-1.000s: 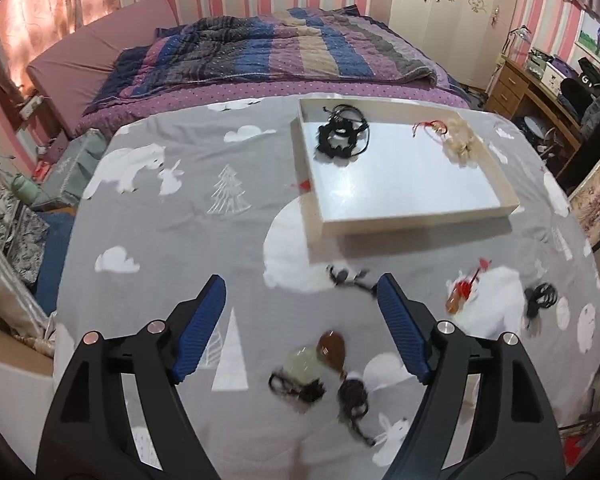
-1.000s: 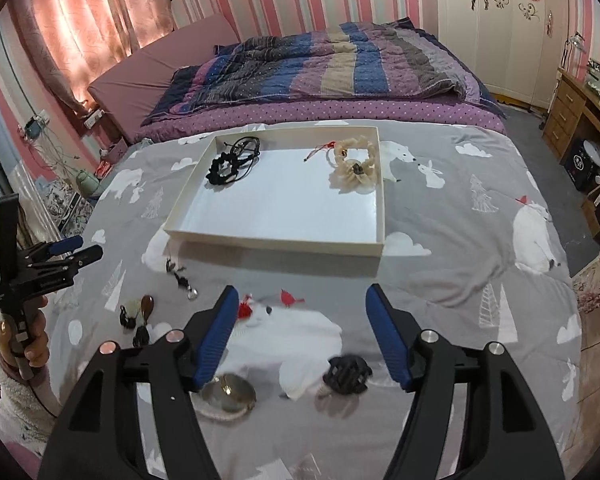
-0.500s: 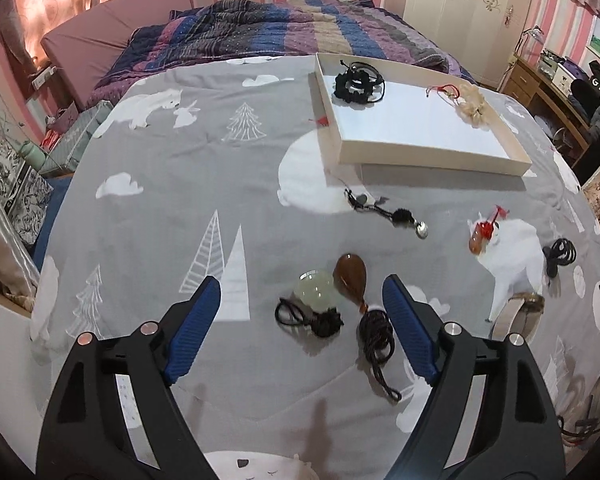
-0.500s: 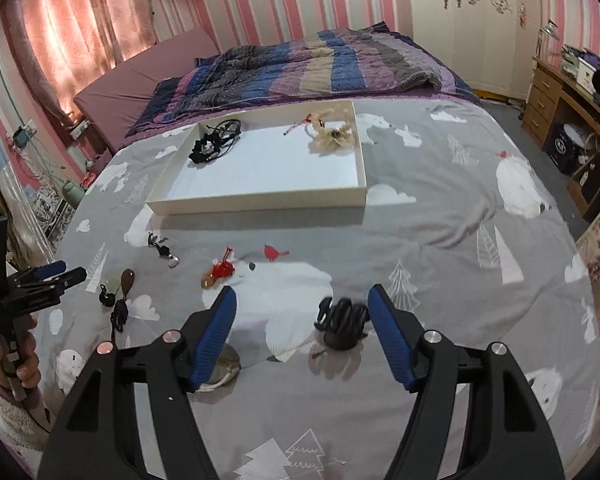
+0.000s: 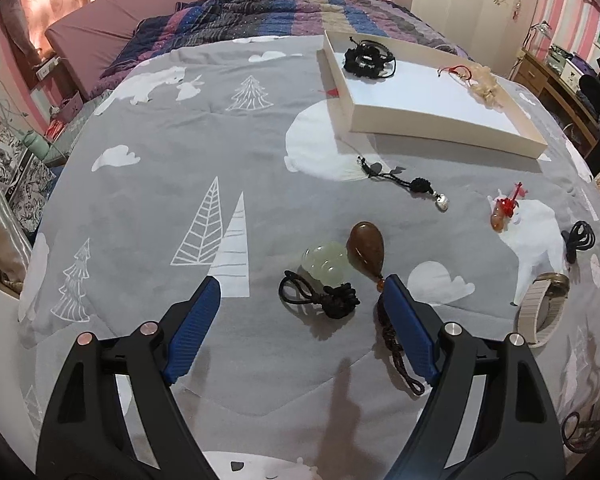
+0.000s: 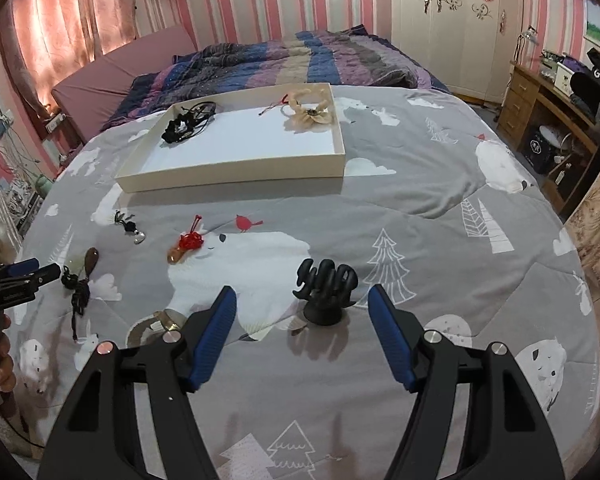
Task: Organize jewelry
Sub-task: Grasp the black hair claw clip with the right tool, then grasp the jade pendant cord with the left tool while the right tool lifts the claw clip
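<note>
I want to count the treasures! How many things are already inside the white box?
2. A black corded piece lies in the white box's far left corner, and a cream flower piece with a red cord in its far right corner. Nothing seems hidden.

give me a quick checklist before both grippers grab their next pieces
1. Left gripper open, nothing held: ok.
2. Green pendant ahead of the left gripper, on the quilt: ok.
3. Brown pendant apart from the green one: not ok, they touch and its cord runs under one finger.
4. Right gripper open, nothing held: ok.
5. Black clip ahead of the right gripper: ok.
6. Bare space in the tray: ok.
</note>
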The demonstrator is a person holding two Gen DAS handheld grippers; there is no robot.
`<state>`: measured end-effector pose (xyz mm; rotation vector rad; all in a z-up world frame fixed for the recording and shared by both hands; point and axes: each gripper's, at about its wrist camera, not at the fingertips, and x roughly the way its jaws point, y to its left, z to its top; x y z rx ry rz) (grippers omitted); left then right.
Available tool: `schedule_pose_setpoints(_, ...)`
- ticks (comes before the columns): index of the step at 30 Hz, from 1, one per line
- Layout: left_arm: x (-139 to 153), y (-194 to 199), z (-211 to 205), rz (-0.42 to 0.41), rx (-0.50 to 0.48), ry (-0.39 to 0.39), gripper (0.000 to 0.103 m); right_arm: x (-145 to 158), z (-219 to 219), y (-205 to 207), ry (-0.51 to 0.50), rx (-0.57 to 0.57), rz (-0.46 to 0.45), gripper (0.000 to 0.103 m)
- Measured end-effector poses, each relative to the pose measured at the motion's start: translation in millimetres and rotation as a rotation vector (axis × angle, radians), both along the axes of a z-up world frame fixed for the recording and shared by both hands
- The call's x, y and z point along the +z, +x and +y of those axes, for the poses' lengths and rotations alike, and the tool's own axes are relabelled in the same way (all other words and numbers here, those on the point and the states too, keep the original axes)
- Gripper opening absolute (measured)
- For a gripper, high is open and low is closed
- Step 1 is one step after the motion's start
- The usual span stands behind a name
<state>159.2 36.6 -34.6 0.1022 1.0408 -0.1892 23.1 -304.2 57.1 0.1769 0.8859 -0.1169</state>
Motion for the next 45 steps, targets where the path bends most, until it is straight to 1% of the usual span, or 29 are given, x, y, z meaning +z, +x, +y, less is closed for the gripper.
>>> schedule_pose_setpoints(5, -4.6, -1.1, -2.4, 0.004, -0.01, 0.003, 0.083, -7.3, 5.4, 2.3, -0.03, -0.004, 0.006, 0.069)
schedule_pose_setpoints(10, -11.1, -0.5, -2.0, 0.004, -0.017, 0.012, 0.083, -17.2, 4.9, 4.9, -0.032, -0.017, 0.015, 0.069)
schedule_pose_setpoints(14, -15.9, 2.5, -0.2, 0.013, -0.018, 0.008, 0.082, -22.9, 7.0, 6.9, -0.053, -0.021, 0.021, 0.069)
schedule_pose_setpoints(19, -16.4, 3.0, -2.7, -0.004, -0.034, 0.015, 0.082, -30.9, 10.2, 11.0, -0.071, -0.028, 0.032, 0.069)
schedule_pose_setpoints(29, -27.1, 4.9, -4.3, 0.005, -0.053, 0.006, 0.081, -44.2, 12.3, 17.9, -0.078, -0.035, 0.044, 0.069)
schedule_pose_setpoints(34, -33.4, 12.4, -1.5, 0.022, -0.042, -0.004, 0.072, -47.0, 10.6, 22.2, -0.087, -0.045, 0.046, 0.069)
schedule_pose_setpoints(36, -33.2, 12.9, -1.6, 0.018, -0.045, -0.003, 0.071, -47.3, 8.9, 23.5, -0.088, -0.052, 0.045, 0.069)
schedule_pose_setpoints(38, -32.9, 13.0, -2.3, 0.013, -0.048, -0.002, 0.066, -47.7, 7.1, 24.8, -0.083, -0.058, 0.043, 0.069)
schedule_pose_setpoints(39, -32.9, 13.0, -2.3, 0.011, -0.048, 0.001, 0.062, -47.9, 6.7, 25.4, -0.083, -0.059, 0.042, 0.069)
schedule_pose_setpoints(42, -32.5, 11.9, -1.5, 0.007, -0.047, 0.004, 0.056, -47.8, 7.5, 26.6, -0.094, -0.062, 0.038, 0.068)
schedule_pose_setpoints(45, -31.7, 9.3, 1.0, -0.001, -0.045, 0.0, 0.045, -47.5, 7.7, 27.6, -0.103, -0.061, 0.032, 0.068)
